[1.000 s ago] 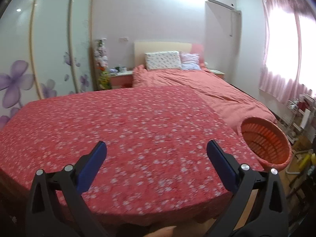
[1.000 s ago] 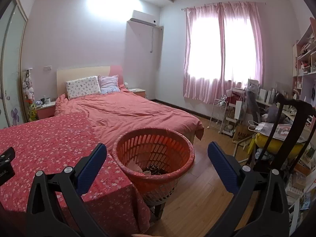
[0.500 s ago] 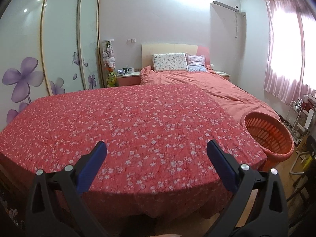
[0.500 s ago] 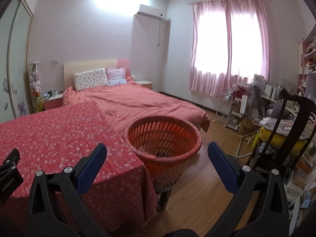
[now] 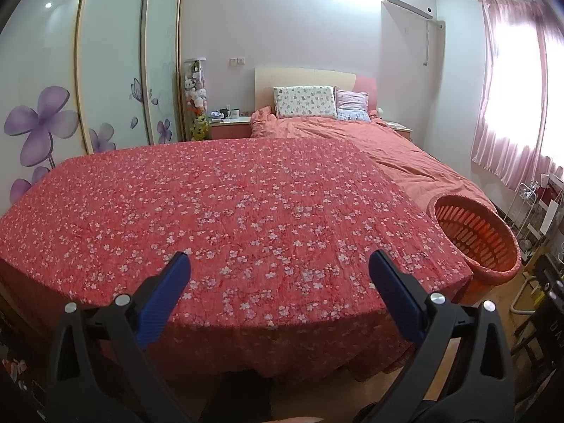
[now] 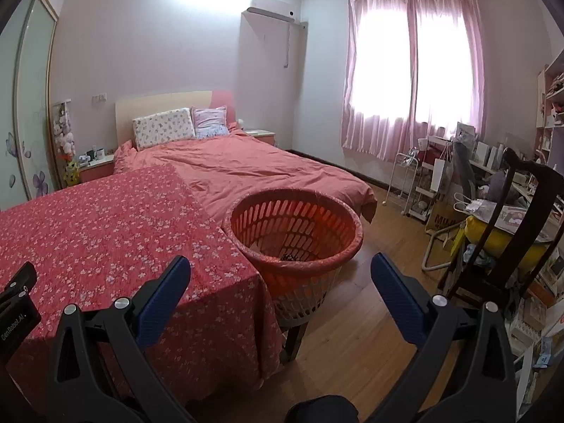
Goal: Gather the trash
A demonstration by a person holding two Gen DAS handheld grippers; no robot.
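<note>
An orange slotted basket (image 6: 296, 232) stands on a low stool at the right corner of a table under a red flowered cloth (image 5: 229, 218); the same basket (image 5: 476, 239) shows at the right of the left wrist view. Dark and pale scraps lie at its bottom. My left gripper (image 5: 278, 282) hangs open over the near edge of the cloth, holding nothing. My right gripper (image 6: 280, 283) is open too, back from the basket and a little above its rim. The left gripper's body (image 6: 16, 299) shows at the left edge of the right wrist view. No loose trash is visible on the cloth.
Behind the table lies a bed with a salmon cover (image 6: 253, 169) and pillows. A mirrored wardrobe (image 5: 105, 81) fills the left wall. Wooden floor (image 6: 356, 338) runs right of the basket to a dark chair (image 6: 521, 218), a white cart (image 6: 412, 183) and cluttered shelves.
Both grippers have drawn back from the table and basket. More of the cloth's front edge and more floor show now. Both stay open.
</note>
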